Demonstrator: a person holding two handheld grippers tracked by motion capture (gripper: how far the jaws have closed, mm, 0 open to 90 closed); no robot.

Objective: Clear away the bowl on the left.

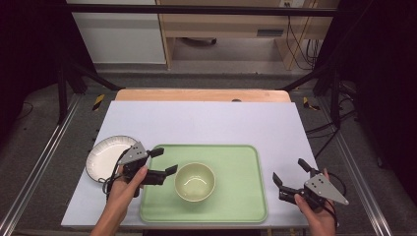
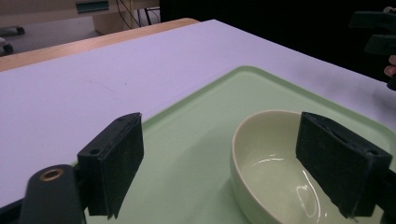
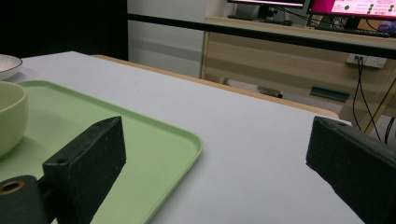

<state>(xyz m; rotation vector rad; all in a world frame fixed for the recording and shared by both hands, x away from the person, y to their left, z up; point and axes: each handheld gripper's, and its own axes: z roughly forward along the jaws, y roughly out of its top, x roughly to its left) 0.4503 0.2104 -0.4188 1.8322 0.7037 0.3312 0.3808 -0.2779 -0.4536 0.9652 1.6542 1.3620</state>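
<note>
Bowl (image 1: 194, 181): upright on the green tray (image 1: 241, 196), left of its centre.
Left claw (image 1: 163, 162): jaws spread wide, just beside the bowl's left rim, over the tray's left edge.
Right claw (image 1: 289, 172): jaws wide, holding nothing, above the table (image 1: 206, 120) right of the tray.
Plate (image 1: 105, 157): on the table, left of the tray.

1 bowl (image 1: 194, 181), 1 tray (image 1: 241, 196), 1 plate (image 1: 105, 157), 2 claws.

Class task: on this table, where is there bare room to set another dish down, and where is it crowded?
Free: the wide far strip of the white table sheet beyond the pale green plastic tray, and the tray's right half. Crowded: the near left, where the open left gripper hangs beside the cream ceramic bowl and the white paper plate. The open right gripper hangs over the right margin.
</note>
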